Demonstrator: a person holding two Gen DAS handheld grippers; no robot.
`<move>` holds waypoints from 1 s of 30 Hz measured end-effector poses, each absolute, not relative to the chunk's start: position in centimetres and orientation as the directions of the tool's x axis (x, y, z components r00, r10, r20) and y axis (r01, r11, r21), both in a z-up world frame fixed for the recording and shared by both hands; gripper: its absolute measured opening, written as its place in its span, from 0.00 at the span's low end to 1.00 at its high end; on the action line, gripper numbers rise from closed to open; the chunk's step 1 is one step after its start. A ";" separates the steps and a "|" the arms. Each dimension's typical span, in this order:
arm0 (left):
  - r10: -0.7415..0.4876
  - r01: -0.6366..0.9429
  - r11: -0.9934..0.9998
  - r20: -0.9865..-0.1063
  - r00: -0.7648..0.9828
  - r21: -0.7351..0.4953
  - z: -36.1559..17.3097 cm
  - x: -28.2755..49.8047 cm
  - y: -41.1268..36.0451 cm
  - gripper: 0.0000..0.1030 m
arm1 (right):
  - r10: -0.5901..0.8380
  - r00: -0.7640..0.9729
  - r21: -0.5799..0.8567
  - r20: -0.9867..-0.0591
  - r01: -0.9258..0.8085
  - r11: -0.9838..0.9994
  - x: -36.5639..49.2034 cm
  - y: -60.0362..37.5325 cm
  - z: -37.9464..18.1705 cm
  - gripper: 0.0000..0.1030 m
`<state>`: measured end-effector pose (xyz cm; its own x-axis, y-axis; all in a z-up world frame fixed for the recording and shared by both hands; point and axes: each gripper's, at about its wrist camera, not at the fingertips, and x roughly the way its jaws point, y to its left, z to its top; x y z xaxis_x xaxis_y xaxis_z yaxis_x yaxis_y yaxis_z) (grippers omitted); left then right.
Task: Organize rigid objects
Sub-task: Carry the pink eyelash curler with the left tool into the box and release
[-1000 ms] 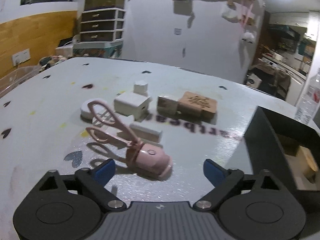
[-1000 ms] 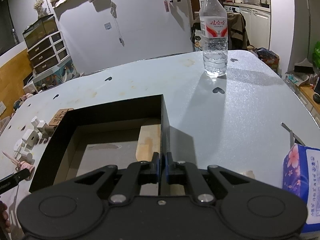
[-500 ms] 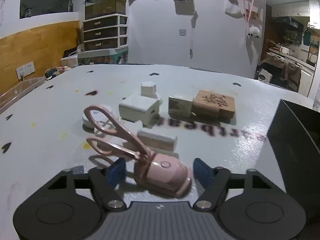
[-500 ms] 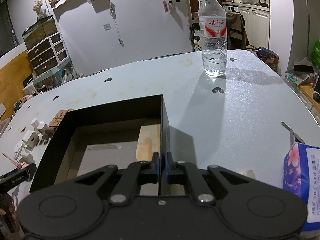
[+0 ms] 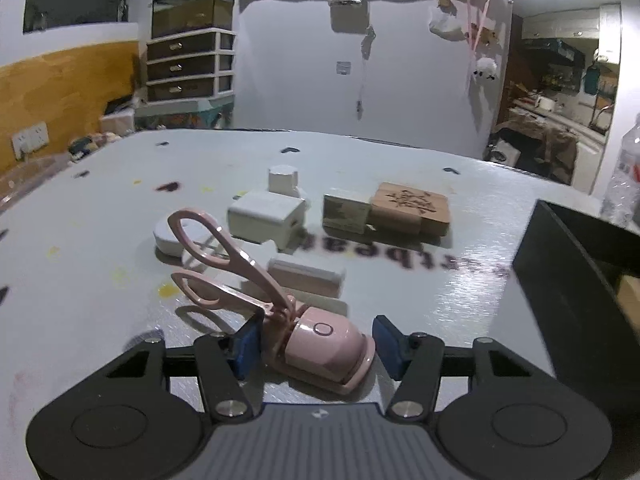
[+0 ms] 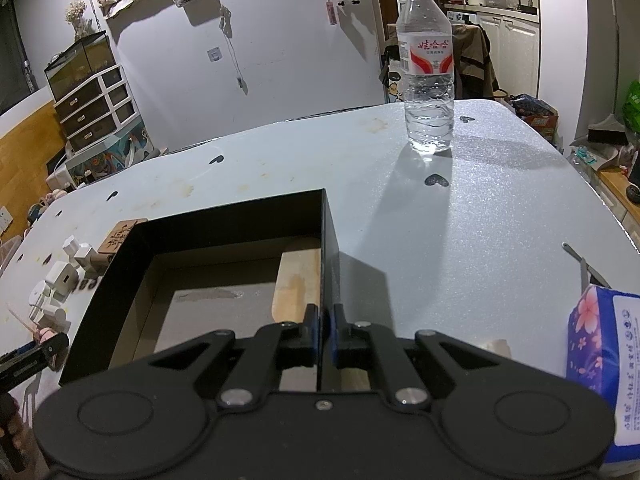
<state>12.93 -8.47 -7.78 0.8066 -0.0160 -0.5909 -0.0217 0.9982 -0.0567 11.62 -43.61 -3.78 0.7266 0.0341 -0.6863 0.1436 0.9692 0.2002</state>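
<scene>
at the bottom centre of the left wrist view, the left gripper (image 5: pixel 316 344) has just been closing its jaws around the pink eyelash curler (image 5: pixel 320 344); the blue left pad (image 5: pixel 246 346) sits against the curler's hinge side, while the right pad stands just beside its rounded body with a narrow gap showing, so the tongs are not yet pinching it. the curler lies on the grey table (image 5: pixel 460 292), handles pointing to the upper left. just beyond it lies a white bar (image 5: pixel 306 276), then a white block (image 5: pixel 266 218) and a round white disc (image 5: pixel 170 236), with a carved wooden block (image 5: pixel 408 206) further toward centre right. in the right wrist view, the right gripper (image 6: pixel 325 334) at the bottom centre is pressed together on the right wall of the black box (image 6: pixel 330 240). a water bottle (image 6: pixel 427 72) stands far behind, at the upper right.
</scene>
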 end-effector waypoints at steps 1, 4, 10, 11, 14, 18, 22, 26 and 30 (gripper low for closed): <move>-0.039 -0.009 0.997 -0.591 0.806 -0.078 -7.7 12.7 -8.4 0.57 | 0.034 0.727 0.200 -0.686 0.144 0.969 11.6 -43.6 -3.8 0.06; -0.077 0.024 0.995 -0.569 0.818 -0.100 -7.2 12.0 -8.7 0.57 | 0.034 0.726 0.200 -0.687 0.144 0.969 11.6 -43.6 -3.8 0.06; -0.151 0.100 0.987 -0.496 0.855 -0.127 -4.7 10.8 -9.8 0.57 | 0.033 0.726 0.197 -0.687 0.143 0.970 11.6 -43.6 -3.8 0.06; -0.175 0.131 0.984 -0.471 0.865 -0.124 -4.0 10.5 -10.2 0.57 | 0.032 0.725 0.196 -0.688 0.142 0.970 11.6 -43.6 -3.8 0.06; -0.261 0.234 0.965 -0.410 0.874 -0.114 -2.1 9.8 -11.6 0.57 | 0.033 0.725 0.195 -0.688 0.141 0.971 11.6 -43.6 -3.8 0.06; -0.418 0.412 0.905 -0.381 0.824 -0.102 -0.7 9.9 -14.5 0.57 | 0.024 0.723 0.180 -0.691 0.139 0.974 11.6 -43.4 -3.7 0.06; -0.569 0.590 0.802 -0.420 0.707 -0.093 -0.8 10.6 -18.3 0.57 | 0.024 0.722 0.178 -0.691 0.138 0.974 11.6 -43.3 -3.8 0.06; -0.645 0.706 0.703 -0.490 0.587 -0.079 -1.3 12.0 -21.9 0.57 | 0.026 0.723 0.182 -0.691 0.139 0.973 11.6 -43.3 -3.8 0.06; -0.682 0.788 0.608 -0.572 0.457 -0.096 -2.1 13.8 -24.7 0.57 | 0.034 0.723 0.196 -0.689 0.141 0.970 11.6 -43.4 -3.7 0.06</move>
